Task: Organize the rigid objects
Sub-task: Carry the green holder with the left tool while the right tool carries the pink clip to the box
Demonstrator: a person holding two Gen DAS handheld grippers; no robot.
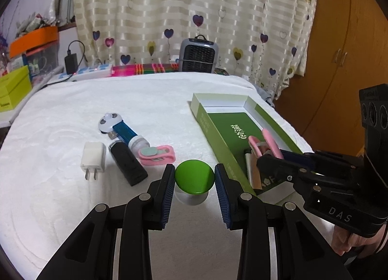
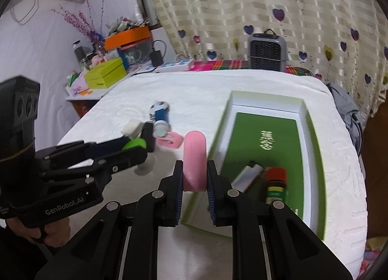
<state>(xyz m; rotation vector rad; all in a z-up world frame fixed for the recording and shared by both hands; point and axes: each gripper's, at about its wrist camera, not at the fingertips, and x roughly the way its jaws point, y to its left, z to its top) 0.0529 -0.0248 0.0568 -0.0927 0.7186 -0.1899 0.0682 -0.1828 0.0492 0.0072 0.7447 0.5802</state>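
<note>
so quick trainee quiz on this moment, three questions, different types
1. True or false: the right tool is shut on a pink clip.
2. What sits between the left tool's pads? A) white charger B) green-topped suction knob C) black stick
3. Name the container that already holds a lighter.

Key: 1 true. 2 B, the green-topped suction knob. 3 the green box.

Heart-print curtain (image 1: 194,13), wooden wardrobe (image 1: 339,44)

Soft indoor light, fisheye-warped, slight blur
</note>
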